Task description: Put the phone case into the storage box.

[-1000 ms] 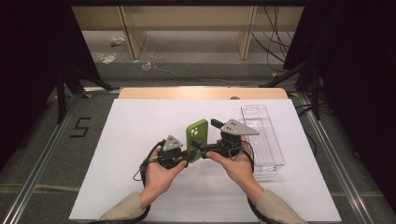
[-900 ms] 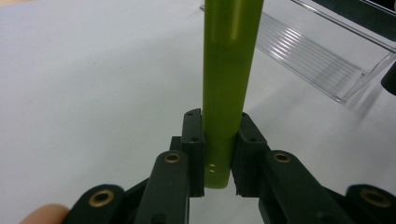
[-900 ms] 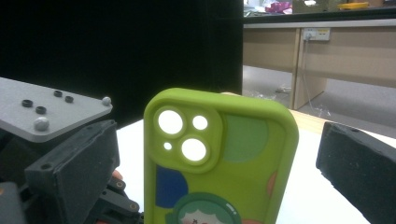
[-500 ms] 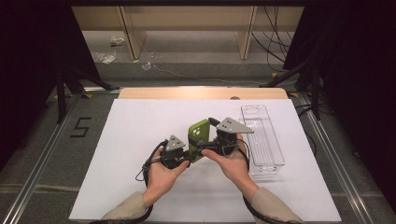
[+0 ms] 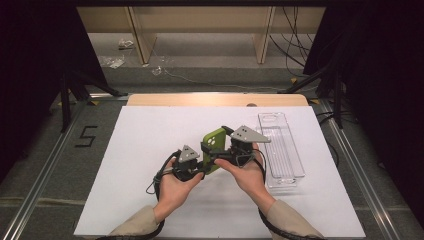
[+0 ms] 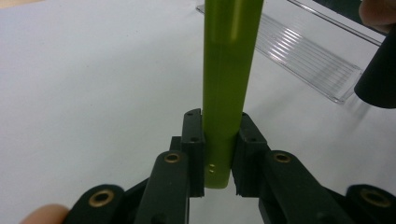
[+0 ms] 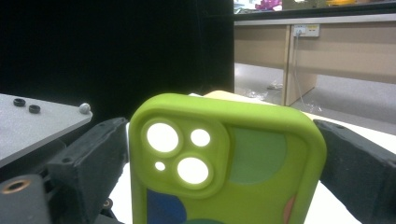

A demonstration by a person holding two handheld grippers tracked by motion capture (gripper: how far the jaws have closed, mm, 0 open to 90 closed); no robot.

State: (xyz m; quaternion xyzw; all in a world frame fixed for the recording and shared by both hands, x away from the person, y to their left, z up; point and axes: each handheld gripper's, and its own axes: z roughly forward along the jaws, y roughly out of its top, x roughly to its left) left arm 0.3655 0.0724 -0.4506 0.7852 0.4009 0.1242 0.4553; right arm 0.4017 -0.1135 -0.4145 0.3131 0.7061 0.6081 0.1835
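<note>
Left gripper clamped on green phone case, right gripper just closing around it — case tilted further since.

The left gripper has its two black fingers pressed against the lower end of a bright green, smooth-sided phone case — seen edge-on, it stands upright and runs out of the top of the view. Beneath lies the white desk. Beyond the case, to the right, a clear ribbed plastic tray lies flat — near it, a dark rounded part juts in at the right edge.
</note>
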